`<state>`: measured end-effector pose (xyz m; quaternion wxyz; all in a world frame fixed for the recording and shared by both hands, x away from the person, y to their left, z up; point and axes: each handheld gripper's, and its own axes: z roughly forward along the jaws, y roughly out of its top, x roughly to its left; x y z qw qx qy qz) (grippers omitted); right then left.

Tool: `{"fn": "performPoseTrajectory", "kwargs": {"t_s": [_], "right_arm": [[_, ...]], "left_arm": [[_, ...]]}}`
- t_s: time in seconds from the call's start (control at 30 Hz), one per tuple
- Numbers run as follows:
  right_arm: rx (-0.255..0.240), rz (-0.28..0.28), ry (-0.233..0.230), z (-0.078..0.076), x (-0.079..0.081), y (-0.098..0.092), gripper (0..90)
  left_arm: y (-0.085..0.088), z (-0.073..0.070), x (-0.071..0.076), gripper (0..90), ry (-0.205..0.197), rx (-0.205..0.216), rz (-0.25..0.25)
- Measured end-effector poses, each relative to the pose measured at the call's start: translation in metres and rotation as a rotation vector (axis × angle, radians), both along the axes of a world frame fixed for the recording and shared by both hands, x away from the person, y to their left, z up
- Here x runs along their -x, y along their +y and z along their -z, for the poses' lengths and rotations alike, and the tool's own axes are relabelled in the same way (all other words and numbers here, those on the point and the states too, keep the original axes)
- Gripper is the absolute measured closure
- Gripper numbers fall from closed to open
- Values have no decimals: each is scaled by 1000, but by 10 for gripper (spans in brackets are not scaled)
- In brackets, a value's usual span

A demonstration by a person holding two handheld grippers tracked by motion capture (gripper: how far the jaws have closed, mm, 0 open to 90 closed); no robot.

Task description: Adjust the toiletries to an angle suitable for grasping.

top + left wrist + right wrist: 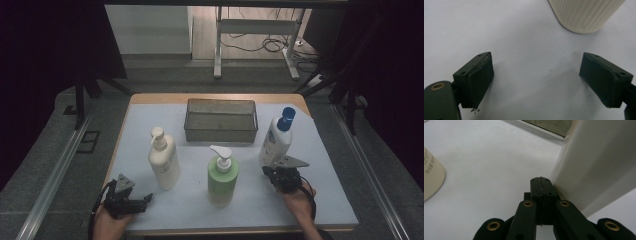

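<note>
Three bottles stand on the white mat [300, 200]: a cream pump bottle [164, 160] at left, a green pump bottle [223, 177] in the middle, and a white bottle with a blue cap [276, 137] at right. My right gripper [272, 171] is shut with nothing between its pads [541, 180]. Its tips lie close against the lower side of the white bottle [596, 162]; I cannot tell if they touch. My left gripper [145, 200] rests near the front left edge, open and empty [536, 75]. The cream bottle's ribbed base [584, 15] stands just beyond its jaws.
A grey mesh basket [221, 131] sits at the back centre of the table. A pale bottle's side with printed text [431, 175] shows at the left edge of the right gripper view. Table legs and cables lie on the floor beyond.
</note>
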<state>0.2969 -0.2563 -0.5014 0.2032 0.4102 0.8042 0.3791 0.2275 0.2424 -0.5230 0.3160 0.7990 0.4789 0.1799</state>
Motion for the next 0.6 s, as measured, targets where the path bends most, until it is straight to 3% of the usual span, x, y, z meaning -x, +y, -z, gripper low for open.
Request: {"fn": "performPoseTrajectory", "kwargs": {"t_s": [0.6], "right_arm": [[11,31,6,1,-3,-16,895]], "left_arm": [[0,0,0,123,0,1,0]]}}
